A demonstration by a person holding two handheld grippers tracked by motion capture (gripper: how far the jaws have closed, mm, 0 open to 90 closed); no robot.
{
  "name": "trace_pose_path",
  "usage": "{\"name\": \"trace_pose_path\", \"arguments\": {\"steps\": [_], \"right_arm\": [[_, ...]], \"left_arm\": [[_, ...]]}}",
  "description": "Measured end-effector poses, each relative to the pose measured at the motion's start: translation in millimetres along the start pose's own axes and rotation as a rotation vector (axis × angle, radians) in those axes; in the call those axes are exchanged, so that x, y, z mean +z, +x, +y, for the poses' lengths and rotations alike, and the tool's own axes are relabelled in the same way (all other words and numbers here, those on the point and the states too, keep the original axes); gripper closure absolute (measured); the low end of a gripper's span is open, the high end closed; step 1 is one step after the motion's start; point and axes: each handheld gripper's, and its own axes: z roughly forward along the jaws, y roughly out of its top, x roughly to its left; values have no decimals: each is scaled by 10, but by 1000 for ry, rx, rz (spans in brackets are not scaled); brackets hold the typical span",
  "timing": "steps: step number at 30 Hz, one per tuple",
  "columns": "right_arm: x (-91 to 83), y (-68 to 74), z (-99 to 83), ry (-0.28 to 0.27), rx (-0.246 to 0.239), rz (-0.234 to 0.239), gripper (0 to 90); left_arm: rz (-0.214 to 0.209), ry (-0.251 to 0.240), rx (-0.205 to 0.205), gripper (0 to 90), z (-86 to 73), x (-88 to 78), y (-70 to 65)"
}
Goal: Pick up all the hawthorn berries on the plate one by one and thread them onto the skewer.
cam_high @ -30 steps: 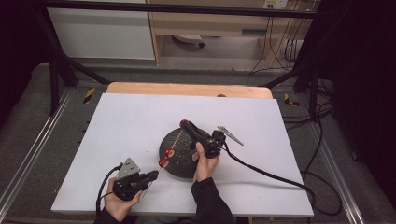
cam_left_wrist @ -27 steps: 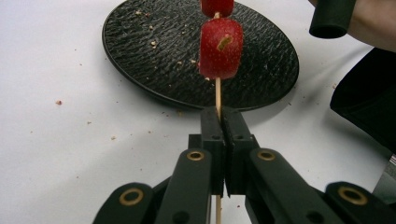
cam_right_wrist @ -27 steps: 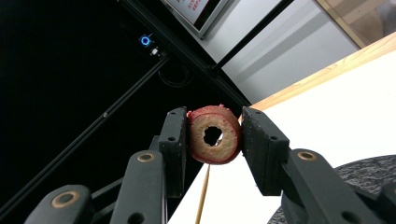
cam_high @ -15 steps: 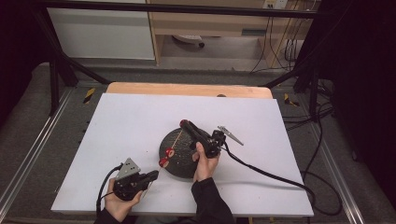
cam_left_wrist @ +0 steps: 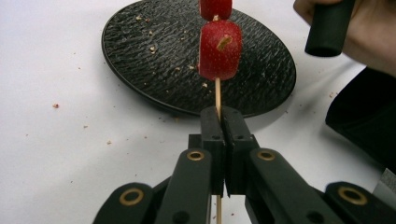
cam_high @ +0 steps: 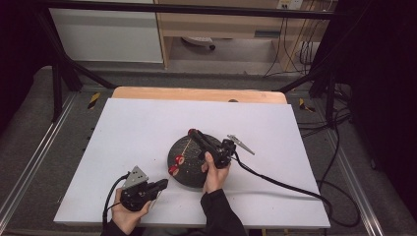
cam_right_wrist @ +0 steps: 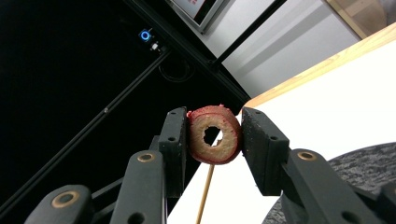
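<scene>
A black round plate point(cam_high: 189, 174) lies on the white table. My left gripper point(cam_high: 163, 185), at the front left, is shut on the lower end of a thin wooden skewer point(cam_left_wrist: 217, 95). Two red fruit pieces point(cam_left_wrist: 220, 49) are threaded on the skewer, which hangs above the plate point(cam_left_wrist: 154, 60). My right gripper point(cam_high: 193, 133) reaches over the plate's far edge, shut on a red ring-shaped slice point(cam_right_wrist: 229, 140) with a hole through its middle. In the right gripper view the skewer point(cam_right_wrist: 204, 196) rises from below to just behind that slice.
The right gripper's black cable point(cam_high: 275, 183) trails across the table to the right edge. A wooden strip point(cam_high: 196, 93) borders the far side of the white table point(cam_high: 133, 132). Small crumbs point(cam_left_wrist: 56, 106) are scattered around the plate. Metal rails run along both sides.
</scene>
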Motion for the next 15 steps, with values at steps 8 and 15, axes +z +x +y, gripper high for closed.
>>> {"name": "trace_pose_path", "arguments": {"steps": [8, 15], "right_arm": [[-9, -11, -72, 4, 1, 0, 624], [-31, 10, -103, -3, 7, 2, 625]], "left_arm": [[23, -7, -20, 884, 12, 16, -23], [30, -25, -14, 885, 9, 14, -62]]}}
